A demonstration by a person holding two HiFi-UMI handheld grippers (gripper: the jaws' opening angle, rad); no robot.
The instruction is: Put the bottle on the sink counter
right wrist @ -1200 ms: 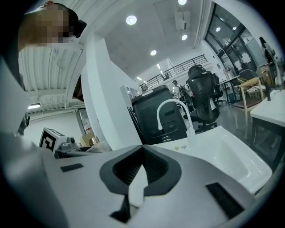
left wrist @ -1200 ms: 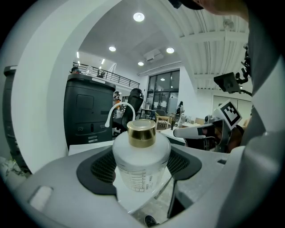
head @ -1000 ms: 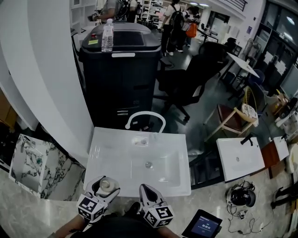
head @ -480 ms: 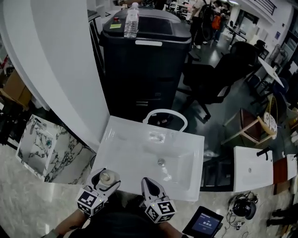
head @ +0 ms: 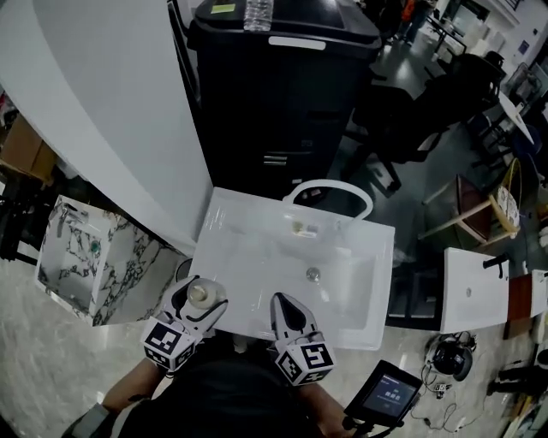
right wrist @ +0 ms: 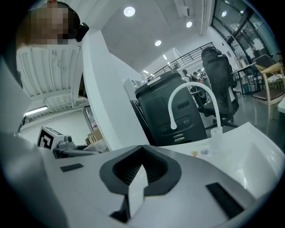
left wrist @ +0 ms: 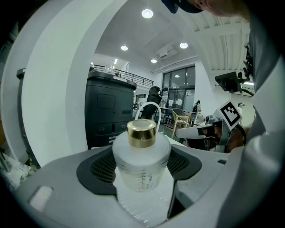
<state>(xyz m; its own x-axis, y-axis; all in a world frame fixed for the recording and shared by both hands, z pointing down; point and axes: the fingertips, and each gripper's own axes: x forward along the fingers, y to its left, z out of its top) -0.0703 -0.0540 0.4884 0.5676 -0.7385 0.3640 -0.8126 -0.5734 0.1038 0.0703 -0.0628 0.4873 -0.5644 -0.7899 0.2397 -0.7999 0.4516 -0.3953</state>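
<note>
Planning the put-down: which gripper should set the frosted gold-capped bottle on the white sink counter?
Left. The left gripper is shut on the frosted gold-capped bottle, right by the near-left corner of the white sink counter. The right gripper is shut and empty.

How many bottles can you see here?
2. A frosted white bottle with a gold cap is clamped in the left gripper; a clear plastic water bottle stands on the tall black cabinet behind the white sink. Others may be hidden.
</note>
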